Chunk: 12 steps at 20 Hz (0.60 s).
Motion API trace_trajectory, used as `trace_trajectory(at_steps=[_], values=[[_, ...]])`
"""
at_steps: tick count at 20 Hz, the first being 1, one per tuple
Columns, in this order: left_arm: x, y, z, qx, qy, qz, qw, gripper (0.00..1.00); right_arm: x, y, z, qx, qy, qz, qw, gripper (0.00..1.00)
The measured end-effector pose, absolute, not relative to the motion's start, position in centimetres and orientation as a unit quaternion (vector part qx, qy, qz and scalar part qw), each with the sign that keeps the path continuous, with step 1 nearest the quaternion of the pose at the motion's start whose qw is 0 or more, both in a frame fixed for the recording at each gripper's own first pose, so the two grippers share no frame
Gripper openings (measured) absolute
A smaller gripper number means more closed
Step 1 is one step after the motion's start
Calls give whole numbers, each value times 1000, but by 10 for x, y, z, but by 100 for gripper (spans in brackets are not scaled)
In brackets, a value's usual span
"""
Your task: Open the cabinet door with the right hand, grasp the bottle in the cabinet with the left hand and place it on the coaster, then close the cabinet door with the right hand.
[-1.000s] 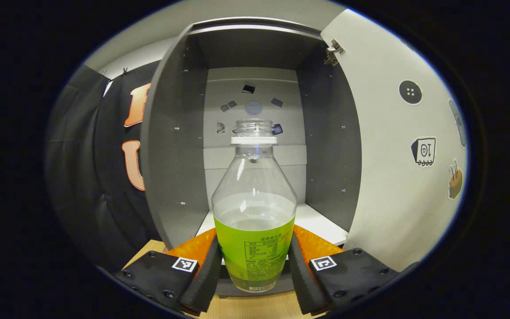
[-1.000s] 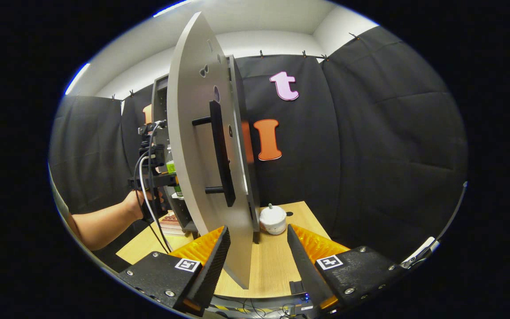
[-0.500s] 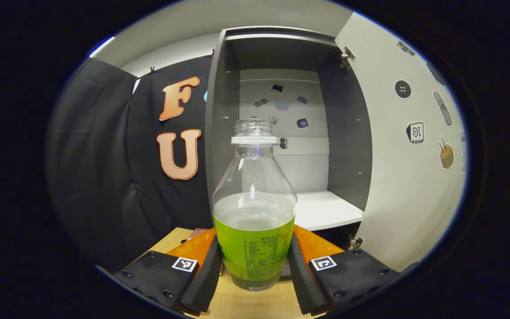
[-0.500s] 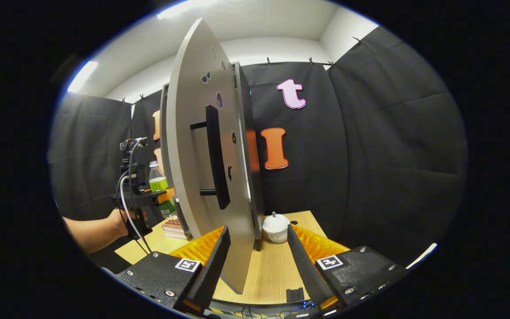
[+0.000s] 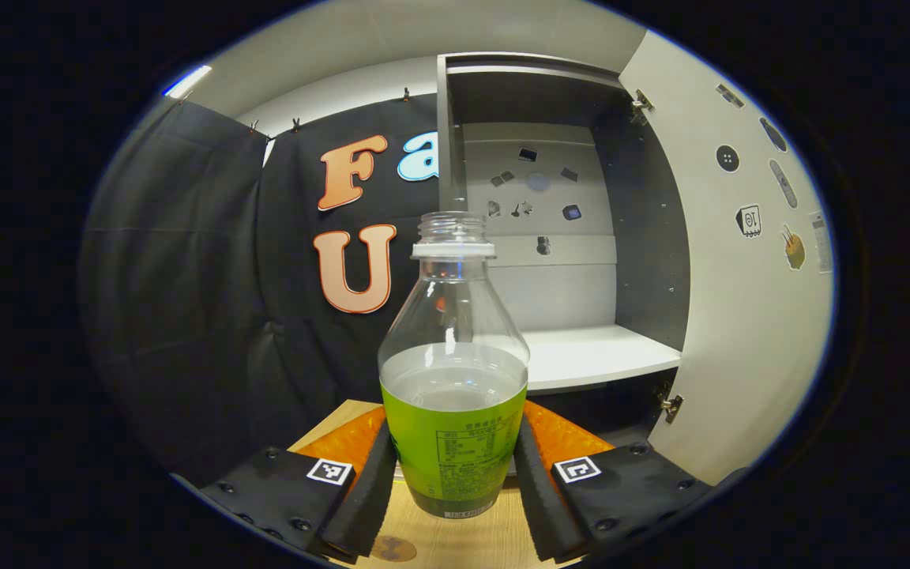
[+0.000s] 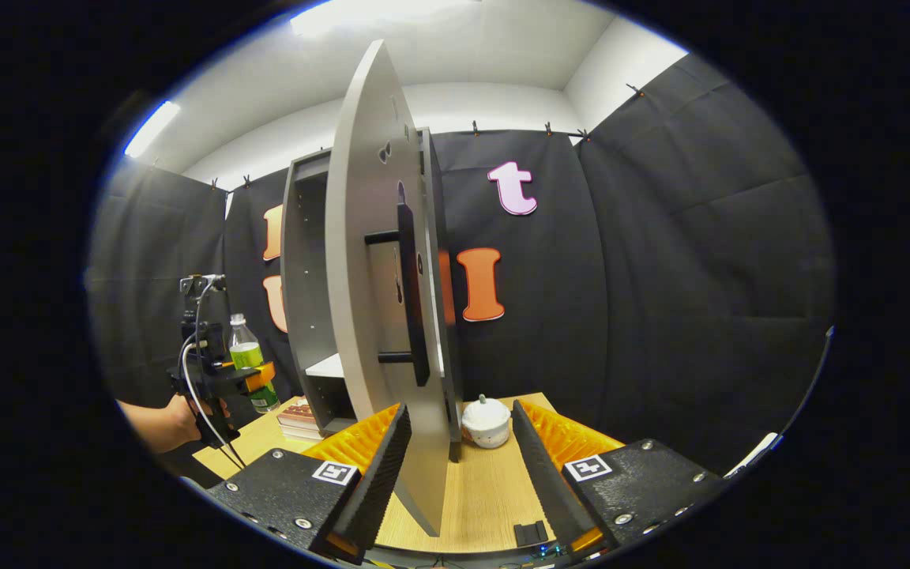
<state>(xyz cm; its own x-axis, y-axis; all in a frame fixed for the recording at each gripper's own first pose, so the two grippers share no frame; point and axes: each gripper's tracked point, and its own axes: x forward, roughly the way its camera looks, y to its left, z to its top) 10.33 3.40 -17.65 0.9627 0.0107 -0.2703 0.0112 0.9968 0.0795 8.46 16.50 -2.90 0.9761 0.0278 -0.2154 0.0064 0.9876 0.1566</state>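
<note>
The left gripper (image 5: 455, 474) is clamped on the labelled lower body of the uncapped, half-full bottle (image 5: 453, 379), likely light, smooth and spillable.

black cloth wall (image 6: 700, 261), wooden table (image 6: 486, 482), ceiling light (image 6: 151, 128)

Your bottle (image 5: 453, 371) is clear with a bright green label. The cabinet (image 5: 644, 237) you face is grey inside with a white shelf (image 5: 597, 357), and the table (image 6: 486, 490) is pale wood grain.
</note>
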Motion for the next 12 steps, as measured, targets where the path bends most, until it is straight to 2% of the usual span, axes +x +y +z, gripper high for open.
trace_trajectory(at_steps=[3,8,12], values=[[98,51,-185,47,133,-4,990,76,86,174,-26,64,102,-9,993,81],[89,67,-205,55,136,-14,989,80,90,194,-21,44,93,-25,994,81],[82,82,-222,49,137,-16,989,78,86,194,-19,41,88,-52,994,81]])
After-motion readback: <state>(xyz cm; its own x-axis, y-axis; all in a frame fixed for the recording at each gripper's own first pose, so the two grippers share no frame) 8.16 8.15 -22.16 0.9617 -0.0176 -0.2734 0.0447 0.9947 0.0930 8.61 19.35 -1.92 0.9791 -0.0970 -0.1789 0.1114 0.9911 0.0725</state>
